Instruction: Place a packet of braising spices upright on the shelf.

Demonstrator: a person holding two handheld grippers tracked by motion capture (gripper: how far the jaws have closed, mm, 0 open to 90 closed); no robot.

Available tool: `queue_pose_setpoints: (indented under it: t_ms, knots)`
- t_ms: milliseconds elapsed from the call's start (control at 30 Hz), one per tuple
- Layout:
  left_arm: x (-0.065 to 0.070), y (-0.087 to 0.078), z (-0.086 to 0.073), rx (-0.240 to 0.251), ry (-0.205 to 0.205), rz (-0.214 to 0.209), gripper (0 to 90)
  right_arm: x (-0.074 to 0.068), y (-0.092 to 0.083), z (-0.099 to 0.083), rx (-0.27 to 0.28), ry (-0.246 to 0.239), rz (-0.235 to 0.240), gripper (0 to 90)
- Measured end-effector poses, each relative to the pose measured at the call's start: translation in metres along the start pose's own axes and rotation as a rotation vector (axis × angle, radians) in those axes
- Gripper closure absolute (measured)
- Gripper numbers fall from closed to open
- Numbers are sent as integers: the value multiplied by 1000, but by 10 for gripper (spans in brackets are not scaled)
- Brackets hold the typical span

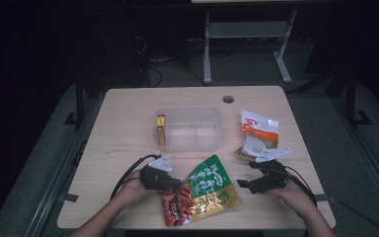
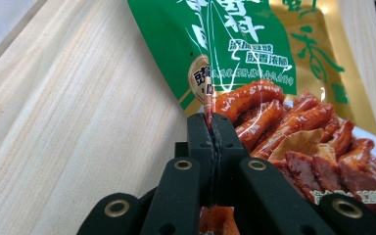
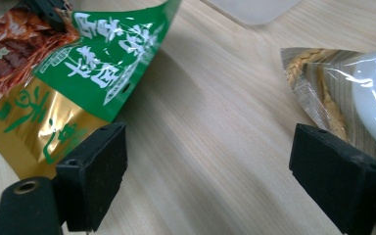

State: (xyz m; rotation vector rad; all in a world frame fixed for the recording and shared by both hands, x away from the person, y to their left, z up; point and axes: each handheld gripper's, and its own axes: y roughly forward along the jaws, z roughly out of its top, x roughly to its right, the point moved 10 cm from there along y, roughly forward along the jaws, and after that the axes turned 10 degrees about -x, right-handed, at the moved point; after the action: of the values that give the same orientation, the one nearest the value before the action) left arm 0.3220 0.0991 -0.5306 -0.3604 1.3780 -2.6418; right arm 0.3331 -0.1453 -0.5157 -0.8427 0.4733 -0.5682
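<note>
Left tongs (image 2: 209,122) pinching snack bag (image 1: 205,190) edge; right tongs (image 3: 208,166) spread, empty. Bag looks light, floppy, probably slippery; grip edges.

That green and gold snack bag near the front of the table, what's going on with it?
A person is working with a hand-held claw in each hand. The left claw is shut on the edge of the green and gold snack bag. The right claw is open beside it, holding nothing. Farther back stand a clear plastic bin with a small yellow box inside, and an orange and white packet to its right.
</note>
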Motion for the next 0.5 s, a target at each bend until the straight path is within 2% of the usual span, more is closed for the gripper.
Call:
queue_pose_setpoints:
  t_ms: [100,133,167,200,367,500]
  knots:
    - [-1,-4,3,20,0,13,895,2,-2,2,-3,34,-19,125]
    - [-1,-7,3,26,4,18,896,0,-5,4,-3,50,-10,128]
    - [0,-9,5,34,2,21,896,-3,-7,5,-5,55,30,140]
    - [0,-12,6,45,2,23,897,-8,-10,7,8,40,63,140]
    - [1,-24,10,69,21,40,897,-15,-11,8,5,-5,90,141]
    - [0,-34,11,94,29,58,898,-21,-15,15,31,3,129,141]
